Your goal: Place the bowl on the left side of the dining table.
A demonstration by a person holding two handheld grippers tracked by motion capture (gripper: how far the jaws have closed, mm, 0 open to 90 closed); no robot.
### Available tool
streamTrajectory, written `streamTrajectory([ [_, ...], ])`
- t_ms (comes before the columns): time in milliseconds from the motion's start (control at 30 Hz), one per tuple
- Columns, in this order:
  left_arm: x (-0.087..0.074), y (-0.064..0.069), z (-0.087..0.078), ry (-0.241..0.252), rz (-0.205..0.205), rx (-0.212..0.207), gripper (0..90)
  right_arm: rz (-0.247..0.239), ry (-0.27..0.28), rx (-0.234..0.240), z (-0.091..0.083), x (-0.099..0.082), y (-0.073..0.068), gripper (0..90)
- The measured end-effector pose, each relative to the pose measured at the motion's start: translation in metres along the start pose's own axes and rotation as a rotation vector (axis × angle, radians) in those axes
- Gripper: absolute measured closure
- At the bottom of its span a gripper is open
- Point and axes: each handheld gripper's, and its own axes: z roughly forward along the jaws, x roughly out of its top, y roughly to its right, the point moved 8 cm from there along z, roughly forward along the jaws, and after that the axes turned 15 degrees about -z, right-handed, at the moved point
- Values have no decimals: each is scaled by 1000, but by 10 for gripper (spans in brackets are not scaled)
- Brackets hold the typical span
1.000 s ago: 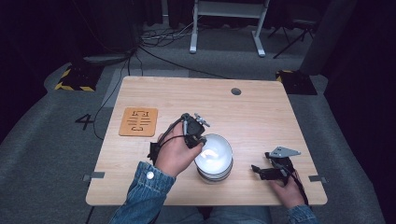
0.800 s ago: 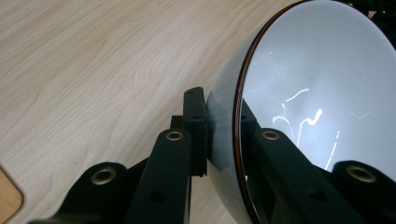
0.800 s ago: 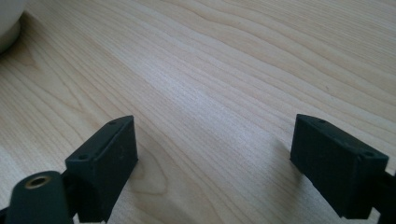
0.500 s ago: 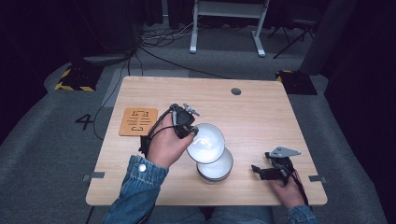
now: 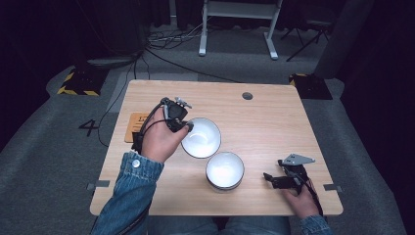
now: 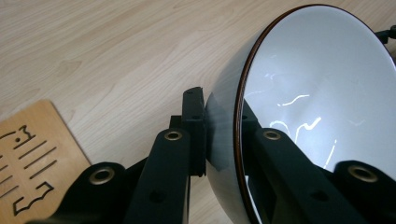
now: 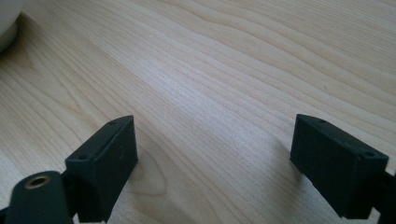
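While the left tool point(image 5: 185, 126) pinches a glossy white bowl's point(image 5: 201, 138) thin rim, tilting it, another round bowl point(image 5: 224, 170) sits below. Right tool point(image 5: 270, 178) gapes wide on pale woodgrain surface point(image 5: 274, 122).

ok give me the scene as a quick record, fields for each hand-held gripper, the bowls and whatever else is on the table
left hand-held gripper: shut on the rim of the lifted bowl, one jaw inside, one outside
lifted bowl: white, tilted, held above the table
second bowl: white, upright on the table, near the front edge
right hand-held gripper: open, nothing between the jaws, low over the table at the front right
wooden board: flat at the table's left, partly behind the left hand
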Motion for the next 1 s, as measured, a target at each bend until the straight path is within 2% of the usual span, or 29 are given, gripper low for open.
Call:
streamTrajectory([
  [67,1,-3,-1,0,0,-2,812,2,0,-1,0,0,0,145],
  [100,2,-12,-3,1,-4,9,812,5,-1,-4,0,0,0,145],
  [200,3,-19,-3,-2,-22,11,812,8,-1,-7,0,0,0,145],
  [233,5,-27,-4,-3,-28,22,813,8,-1,-7,0,0,0,145],
  [500,12,-46,-4,-7,-65,33,815,16,-1,-14,0,0,0,145],
  [567,15,-55,-3,-10,-83,33,815,12,0,-16,1,0,1,145],
  [633,16,-58,-2,-11,-99,31,815,13,0,-17,1,0,1,145],
  [667,17,-61,-1,-5,-131,22,815,11,-1,-17,1,0,1,145],
  [733,20,-68,1,-15,-157,9,814,11,-2,-18,1,0,1,145],
  [800,21,-72,2,-23,-156,9,815,11,-2,-18,1,0,1,145],
  [1000,27,-89,8,-30,-191,35,814,12,-3,-19,1,0,1,145],
])
